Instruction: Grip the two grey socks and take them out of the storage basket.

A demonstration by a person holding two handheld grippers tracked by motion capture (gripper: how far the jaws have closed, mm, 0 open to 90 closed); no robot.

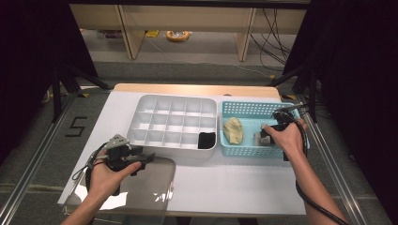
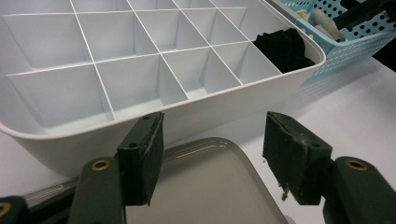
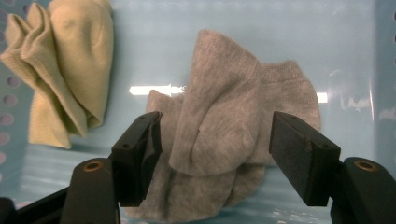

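A grey sock [image 3: 224,135] lies bunched on the floor of the light blue basket [image 1: 244,110], beside a folded yellow sock [image 3: 70,70] [image 1: 233,130]. My right gripper [image 3: 215,154] [image 1: 268,135] hangs over the grey sock with its jaws open on either side of it, pads apart from the cloth. A black sock [image 1: 206,139] [image 2: 282,46] sits in the near right compartment of the white divided tray [image 1: 141,105] [image 2: 154,116]. My left gripper [image 2: 212,158] [image 1: 143,157] is open and holds nothing, just in front of the tray above a smoky clear lid [image 1: 155,187] [image 2: 210,186].
The tray and basket stand side by side on the white tabletop [image 1: 234,183], the basket close to the right edge. Black curtains hang at both sides, and desk legs and cables stand on the floor beyond the table.
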